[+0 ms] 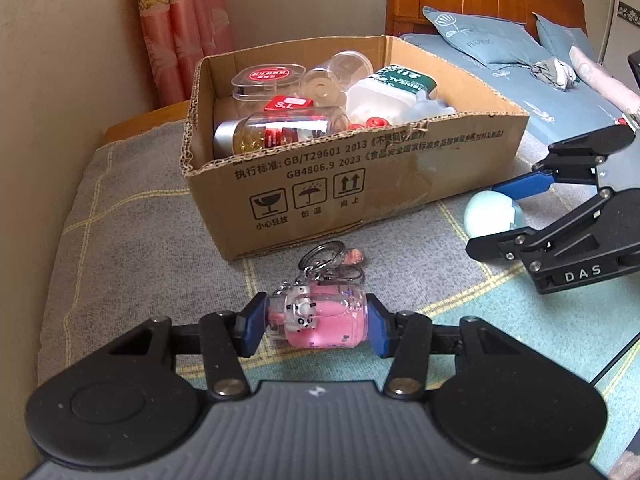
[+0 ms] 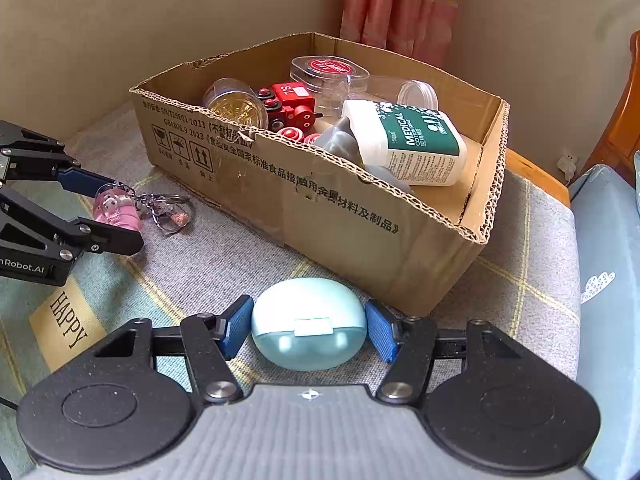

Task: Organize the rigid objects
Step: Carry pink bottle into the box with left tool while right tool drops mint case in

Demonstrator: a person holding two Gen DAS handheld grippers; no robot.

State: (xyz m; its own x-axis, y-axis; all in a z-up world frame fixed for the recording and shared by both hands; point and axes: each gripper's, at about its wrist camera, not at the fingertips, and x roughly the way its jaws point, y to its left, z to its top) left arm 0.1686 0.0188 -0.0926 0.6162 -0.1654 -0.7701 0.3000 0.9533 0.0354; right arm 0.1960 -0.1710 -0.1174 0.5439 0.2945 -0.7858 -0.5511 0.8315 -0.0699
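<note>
Two grippers, left gripper (image 1: 316,322) clamping pink keychain bottle (image 1: 320,320) (sideways), right gripper (image 2: 308,328) pinching blue earbud case (image 2: 308,324).

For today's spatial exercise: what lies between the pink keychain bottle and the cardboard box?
Only its metal key rings and bare grey cushion, in the left wrist view.

Pink keychain bottle (image 1: 320,318), blue earbud case (image 2: 309,324) beside box (image 2: 360,216).
</note>
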